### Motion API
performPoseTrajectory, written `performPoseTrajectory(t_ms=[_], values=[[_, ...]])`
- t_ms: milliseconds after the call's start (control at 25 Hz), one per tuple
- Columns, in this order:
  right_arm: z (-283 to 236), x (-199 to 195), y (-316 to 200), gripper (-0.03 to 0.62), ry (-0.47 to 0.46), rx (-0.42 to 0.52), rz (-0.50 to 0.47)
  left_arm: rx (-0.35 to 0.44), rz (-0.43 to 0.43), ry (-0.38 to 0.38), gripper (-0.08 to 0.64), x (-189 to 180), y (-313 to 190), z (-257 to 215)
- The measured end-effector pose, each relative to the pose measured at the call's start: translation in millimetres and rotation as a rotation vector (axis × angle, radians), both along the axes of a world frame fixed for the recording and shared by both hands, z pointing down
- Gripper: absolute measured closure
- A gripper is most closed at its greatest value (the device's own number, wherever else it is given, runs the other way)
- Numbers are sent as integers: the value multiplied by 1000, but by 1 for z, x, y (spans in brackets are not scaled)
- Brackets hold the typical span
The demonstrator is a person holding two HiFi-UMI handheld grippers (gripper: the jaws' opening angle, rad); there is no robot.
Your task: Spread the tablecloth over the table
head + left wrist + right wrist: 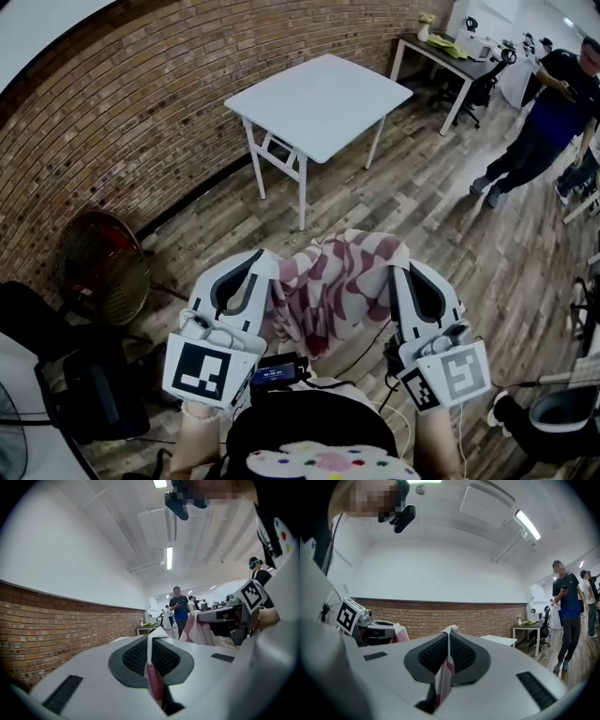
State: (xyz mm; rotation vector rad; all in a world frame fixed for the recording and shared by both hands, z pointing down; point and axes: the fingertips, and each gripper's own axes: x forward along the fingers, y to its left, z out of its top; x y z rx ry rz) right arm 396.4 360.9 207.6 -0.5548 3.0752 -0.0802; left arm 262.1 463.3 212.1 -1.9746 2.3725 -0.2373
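**A:** Where's the cloth (333, 286)?

**B:** In the air at our 6, bunched and sagging between our two grippers, not on the table (319, 98) yet. The left gripper (267, 262) is clenched on one bit of hem and the right gripper (398, 270) on another. Each gripper view shows a thin fold nipped between the pads.

**A:** Why two grips like that?

**B:** We judge it's so that drawing our hands apart opens the sheet along one edge, ready to throw forward. They may be true corners, but the bunching hides that.

**A:** And the table?

**B:** At 12, bare, well apart from us, with open floor between.

**A:** What room do we have?

**B:** The wall (141, 112) runs close behind the table from 9 round to 12, so its far edges are tight. The near corner points at us, and both near edges are free to reach. A fan (103, 267) stands at 9, near our left elbow. A person (539, 122) walks at 2, and a desk (450, 52) sits at 1. Both are well clear of the table.
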Motion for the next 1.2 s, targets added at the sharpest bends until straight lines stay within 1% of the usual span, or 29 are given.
performPoseTrajectory(t_ms=[200, 360, 600, 760, 880, 1040, 1160, 1200], values=[[-4, -1, -13, 560, -17, 9, 15, 35, 6, 4, 548, -7, -15, -5], [-4, -10, -36, 560, -12, 14, 49, 37, 7, 1, 546, -26, -38, -4], [-10, -48, -83, 560, 4, 7, 89, 33, 16, 18, 546, -75, -83, -10], [2, -60, -101, 560, -7, 10, 101, 35, 24, -13, 546, -91, -104, -1], [1, -77, -122, 560, -8, 11, 116, 35, 31, -21, 546, -111, -124, -4], [-10, -112, -151, 560, 8, 6, 134, 35, 38, -12, 546, -151, -155, -15], [-12, -134, -170, 560, 12, 9, 143, 39, 36, 17, 546, -175, -176, -18], [-12, -140, -175, 558, 14, 11, 145, 42, 38, 14, 546, -182, -182, -19]])
